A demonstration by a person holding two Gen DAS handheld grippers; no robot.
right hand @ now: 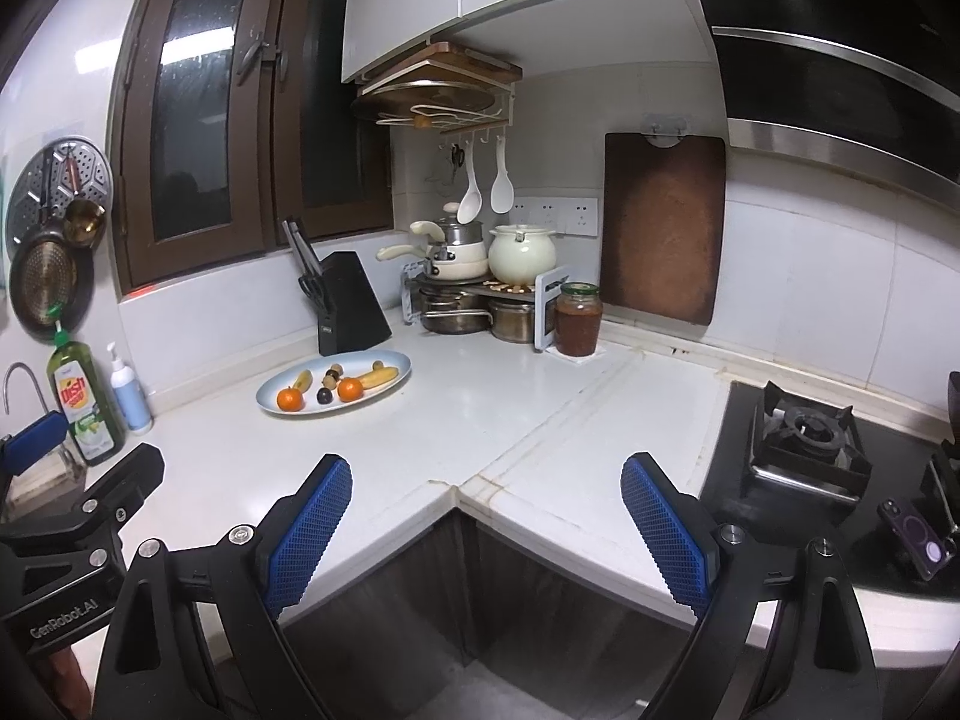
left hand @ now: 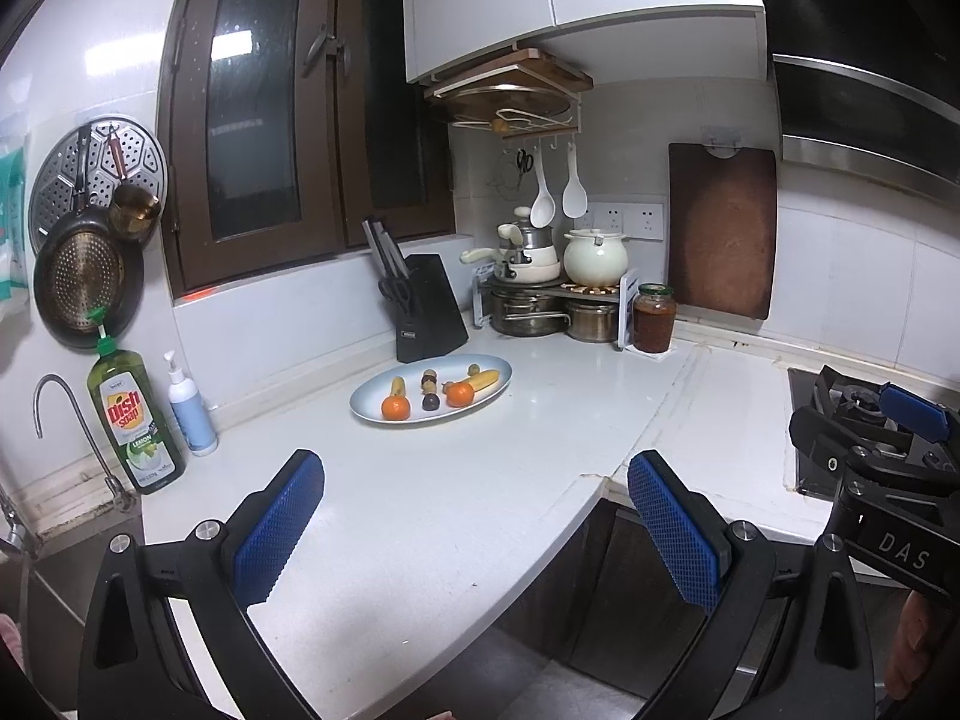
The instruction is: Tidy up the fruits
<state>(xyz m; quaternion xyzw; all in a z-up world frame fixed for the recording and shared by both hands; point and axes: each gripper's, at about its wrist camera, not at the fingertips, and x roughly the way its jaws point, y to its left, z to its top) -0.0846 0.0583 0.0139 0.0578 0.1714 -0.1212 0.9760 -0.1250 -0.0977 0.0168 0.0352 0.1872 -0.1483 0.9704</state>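
A pale blue oval plate [left hand: 495,367] [right hand: 273,387] lies on the white counter near the knife block. On it are two oranges [left hand: 396,407] [right hand: 289,399], two bananas [left hand: 483,381] [right hand: 378,377] and several small dark and brown fruits [left hand: 431,401] [right hand: 324,396]. My left gripper [left hand: 474,516] hangs well short of the plate over the counter's front, wide open with nothing between its blue pads. My right gripper [right hand: 486,525] is also open and empty, above the counter's inner corner edge. Each gripper shows at the edge of the other's view.
A black knife block [left hand: 429,315] stands behind the plate. Pots on a rack [left hand: 540,294], a jar [left hand: 654,318] and a leaning cutting board [left hand: 723,228] fill the corner. Dish soap [left hand: 135,420], a pump bottle and a tap are at left. A gas burner [right hand: 810,444] and a phone [right hand: 918,546] are at right.
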